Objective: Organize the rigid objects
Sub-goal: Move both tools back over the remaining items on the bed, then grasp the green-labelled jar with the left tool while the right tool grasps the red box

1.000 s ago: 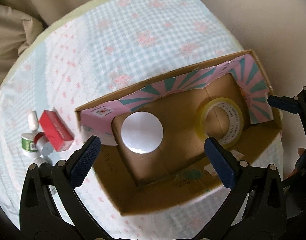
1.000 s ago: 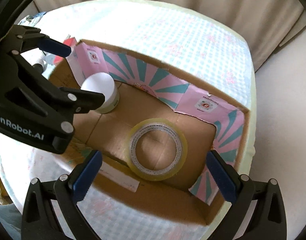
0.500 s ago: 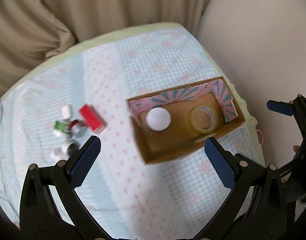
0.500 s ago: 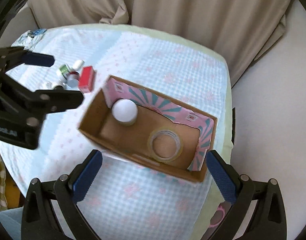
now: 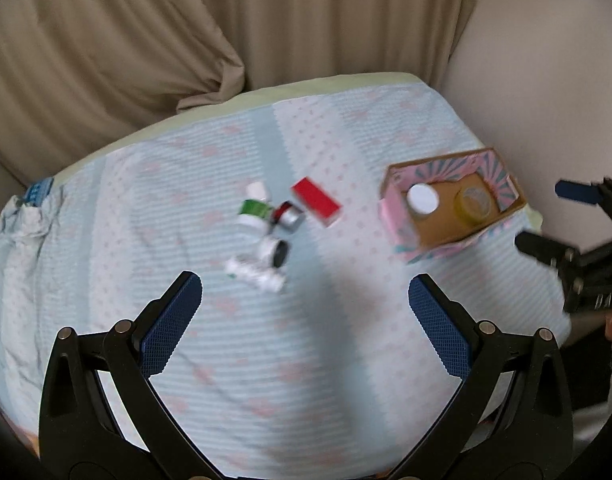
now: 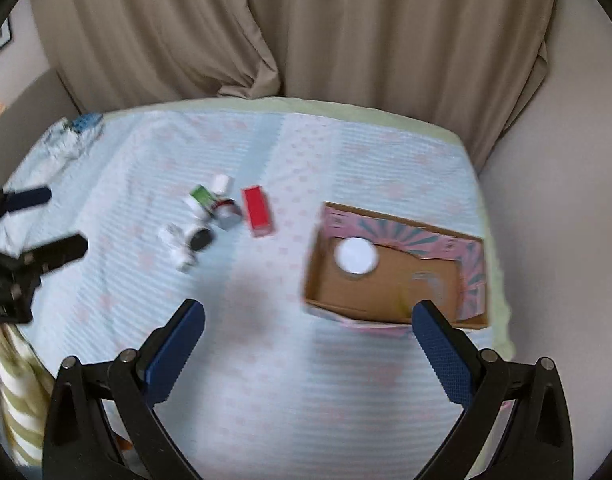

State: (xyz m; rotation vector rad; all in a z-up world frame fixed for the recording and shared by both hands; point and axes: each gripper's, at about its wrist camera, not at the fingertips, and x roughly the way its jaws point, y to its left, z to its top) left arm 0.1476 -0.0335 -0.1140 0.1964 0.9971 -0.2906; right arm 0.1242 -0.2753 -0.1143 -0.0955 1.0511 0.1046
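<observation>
A cardboard box [image 5: 398,176] [image 6: 314,268] with pink and teal flaps stands on the right of the table. It holds a white-lidded jar [image 5: 423,198] [image 6: 356,256] and a roll of clear tape [image 5: 475,200] [image 6: 430,284]. A red box [image 5: 316,201] [image 6: 257,211] lies on the cloth beside a cluster of small bottles and jars [image 5: 264,236] [image 6: 198,224]. My left gripper [image 5: 306,320] is open and empty, high above the table. My right gripper [image 6: 306,344] is open and empty, also high above it.
The table has a light blue and pink patterned cloth [image 5: 306,360] [image 6: 290,360]. Beige curtains [image 5: 186,40] [image 6: 306,32] hang behind it. A crumpled cloth [image 5: 26,216] [image 6: 72,136] lies at the far left corner. A plain wall [image 5: 546,80] is on the right.
Both grippers have risen and pulled back from just over the box to high above the table. The box and the loose items now look small. Both stay open.
</observation>
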